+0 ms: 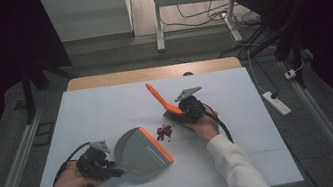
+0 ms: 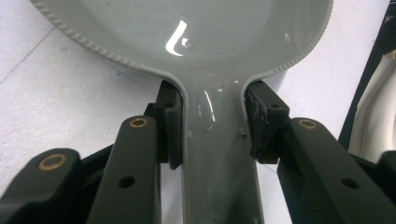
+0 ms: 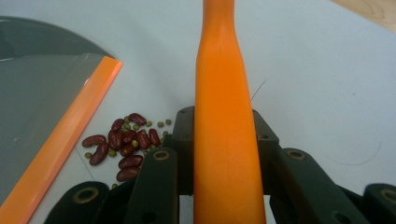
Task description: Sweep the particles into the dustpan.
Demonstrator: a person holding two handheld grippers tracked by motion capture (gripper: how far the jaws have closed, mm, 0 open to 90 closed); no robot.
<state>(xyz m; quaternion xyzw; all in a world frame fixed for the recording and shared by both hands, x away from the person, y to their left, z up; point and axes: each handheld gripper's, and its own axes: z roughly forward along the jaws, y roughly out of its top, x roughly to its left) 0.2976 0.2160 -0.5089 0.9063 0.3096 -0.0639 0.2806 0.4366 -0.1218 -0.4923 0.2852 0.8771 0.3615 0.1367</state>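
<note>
- My left tongs [image 2: 212, 135] clamp the grey plastic dustpan [image 1: 139, 154] by its handle.
- My right tongs [image 3: 224, 140] grip the orange brush handle [image 3: 226, 140].
- Red beans [image 3: 123, 144] lie just beside the dustpan's lip.

My table [image 1: 106, 108] sits evenly lit from above while the room around it falls nearly black. A bright glare streak marks the grey dustpan [image 2: 196, 28]. Both close views look soft and grainy, blurring toward the bottom edge.
</note>
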